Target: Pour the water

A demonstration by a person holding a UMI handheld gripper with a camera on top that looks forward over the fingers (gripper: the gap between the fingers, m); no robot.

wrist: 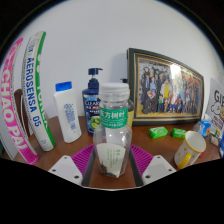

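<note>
A clear plastic water bottle (114,125) with a green label and a pale cap stands upright between my fingers, its base low between the magenta pads. My gripper (112,168) is shut on the water bottle, with one finger pressing each side of its lower part. A pale paper cup (190,150) sits on the brown table (60,152) to the right of the fingers, its mouth turned toward me. The bottle's underside is hidden, so whether it rests on the table or hangs above it does not show.
Tall pink and green printed packages (30,95) lean at the left. Behind the bottle stand a white bottle with a blue cap (67,110) and a dark blue pump bottle (92,95). A framed photo (165,85) leans on the wall. Small green packets (158,132) lie below it.
</note>
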